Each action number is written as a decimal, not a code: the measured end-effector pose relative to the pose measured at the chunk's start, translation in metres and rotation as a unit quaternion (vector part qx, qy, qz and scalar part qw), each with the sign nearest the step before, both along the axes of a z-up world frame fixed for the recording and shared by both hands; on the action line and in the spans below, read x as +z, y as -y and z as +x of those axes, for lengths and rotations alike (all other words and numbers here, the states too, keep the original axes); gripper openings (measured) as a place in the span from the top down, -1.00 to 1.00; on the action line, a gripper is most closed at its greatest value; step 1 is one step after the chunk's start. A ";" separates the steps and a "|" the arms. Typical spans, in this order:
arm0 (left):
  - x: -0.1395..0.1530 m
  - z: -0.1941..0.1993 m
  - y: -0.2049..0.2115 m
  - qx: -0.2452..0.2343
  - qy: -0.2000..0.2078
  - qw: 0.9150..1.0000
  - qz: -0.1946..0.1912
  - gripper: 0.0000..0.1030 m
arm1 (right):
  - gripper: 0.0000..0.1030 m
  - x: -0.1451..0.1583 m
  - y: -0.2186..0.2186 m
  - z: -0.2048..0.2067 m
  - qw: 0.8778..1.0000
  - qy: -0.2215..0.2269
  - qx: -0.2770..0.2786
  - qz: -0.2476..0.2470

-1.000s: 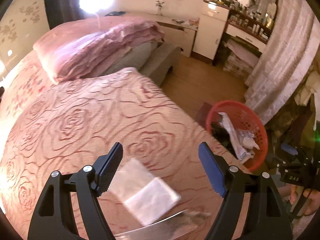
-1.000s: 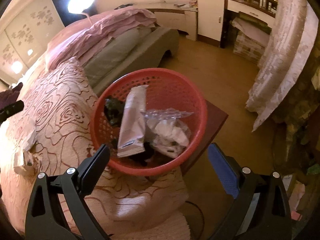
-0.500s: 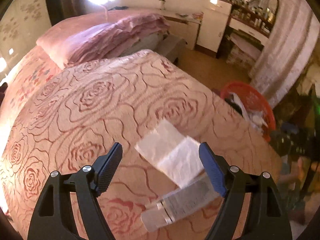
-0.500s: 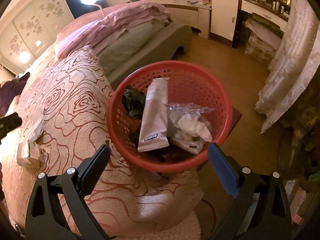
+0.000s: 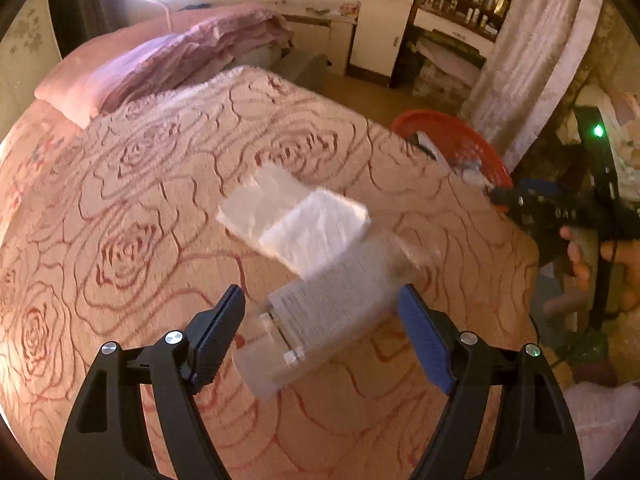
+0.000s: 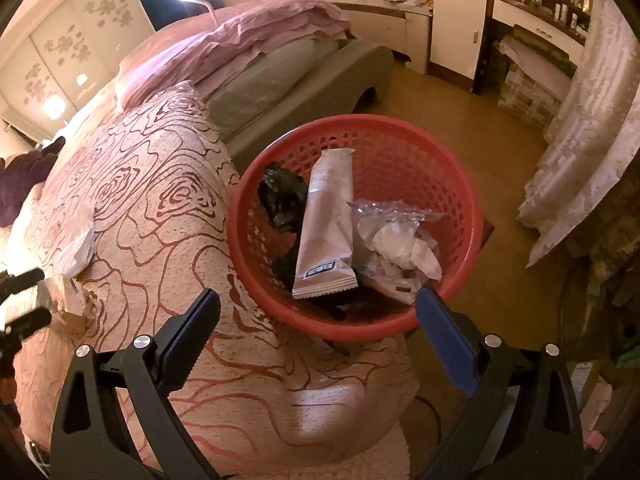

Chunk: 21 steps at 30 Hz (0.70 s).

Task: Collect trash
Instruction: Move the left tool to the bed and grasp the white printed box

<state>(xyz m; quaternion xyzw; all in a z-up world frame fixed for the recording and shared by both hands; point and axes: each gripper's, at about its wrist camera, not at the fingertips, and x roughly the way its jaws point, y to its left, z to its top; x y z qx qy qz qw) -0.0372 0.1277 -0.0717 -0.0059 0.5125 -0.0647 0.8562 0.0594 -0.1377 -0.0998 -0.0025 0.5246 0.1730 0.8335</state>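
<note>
A clear plastic bottle with a white label (image 5: pixel 320 320) lies on the rose-patterned bedspread (image 5: pixel 140 200), a crumpled white wrapper (image 5: pixel 296 220) just beyond it. My left gripper (image 5: pixel 320 324) is open, its fingers on either side of the bottle. The red basket (image 5: pixel 452 144) stands at the bed's right edge. In the right wrist view my right gripper (image 6: pixel 316 336) is open and empty just in front of the basket (image 6: pixel 460 184), which holds a long white packet (image 6: pixel 328 224), clear plastic and dark scraps. The wrapper (image 6: pixel 76 236) and bottle (image 6: pixel 60 296) show at far left.
Folded pink bedding (image 5: pixel 168 64) lies at the bed's far end. White cabinets (image 5: pixel 384 32) and a shelf stand across the wooden floor (image 6: pixel 460 112). A lace curtain (image 6: pixel 580 140) hangs at the right. My right gripper and hand (image 5: pixel 580 220) show beyond the bed's right edge.
My left gripper has moved back and over the bed, so the bottle now lies between its fingers. My right gripper has drawn slightly back from the basket.
</note>
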 end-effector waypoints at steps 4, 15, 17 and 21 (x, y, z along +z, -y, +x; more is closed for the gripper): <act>-0.006 -0.010 0.007 -0.013 -0.012 1.000 0.016 -0.47 | -0.84 -0.001 -0.002 0.000 1.000 -0.003 0.004 0.002; -0.001 0.003 0.014 -0.030 -0.004 0.999 0.018 -0.47 | -0.84 0.003 -0.004 -0.002 1.000 0.000 0.007 0.004; -0.004 0.003 0.020 -0.039 -0.009 0.999 0.021 -0.47 | -0.84 0.003 -0.004 -0.002 1.000 0.000 0.007 0.004; -0.007 0.000 0.031 -0.058 -0.015 0.998 0.016 -0.46 | -0.84 0.003 -0.004 -0.003 1.000 -0.001 0.007 0.004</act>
